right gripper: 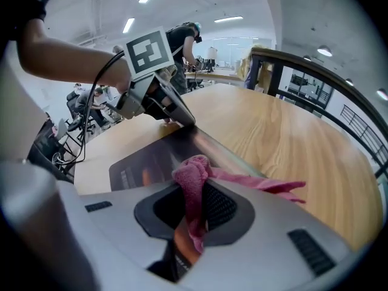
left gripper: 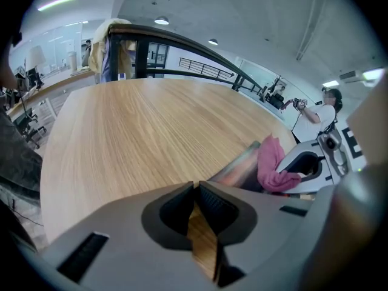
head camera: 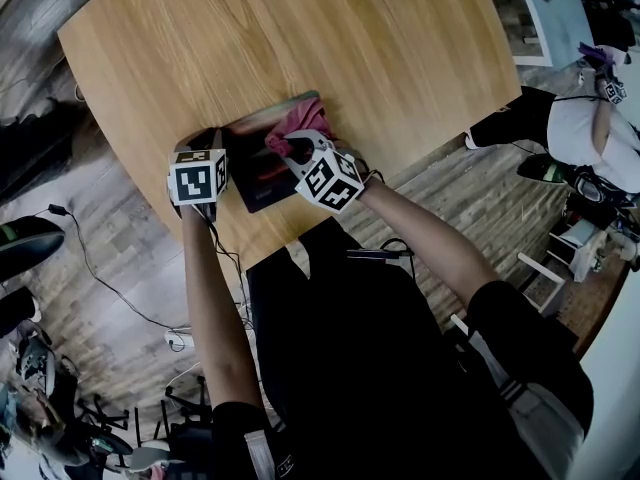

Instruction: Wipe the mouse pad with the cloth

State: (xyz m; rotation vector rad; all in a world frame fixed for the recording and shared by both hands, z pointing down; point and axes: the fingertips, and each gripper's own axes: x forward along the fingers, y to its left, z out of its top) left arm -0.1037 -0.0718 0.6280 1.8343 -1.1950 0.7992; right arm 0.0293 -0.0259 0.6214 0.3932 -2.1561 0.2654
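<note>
Right tool point(right gripper: 195, 190) is clamped on a pink cloth point(right gripper: 193, 168). A fold is bunched between its jaws and a tail trails off to the right. The cloth rests on the dark mouse pad point(head camera: 258, 168), at the pad's far right end. Left tool point(left gripper: 195, 190) has its jaws together with nothing between them, its tips at the pad's left edge, across the pad from the cloth. The pad lies by the near edge of the wooden worktop point(head camera: 300, 38).
</note>
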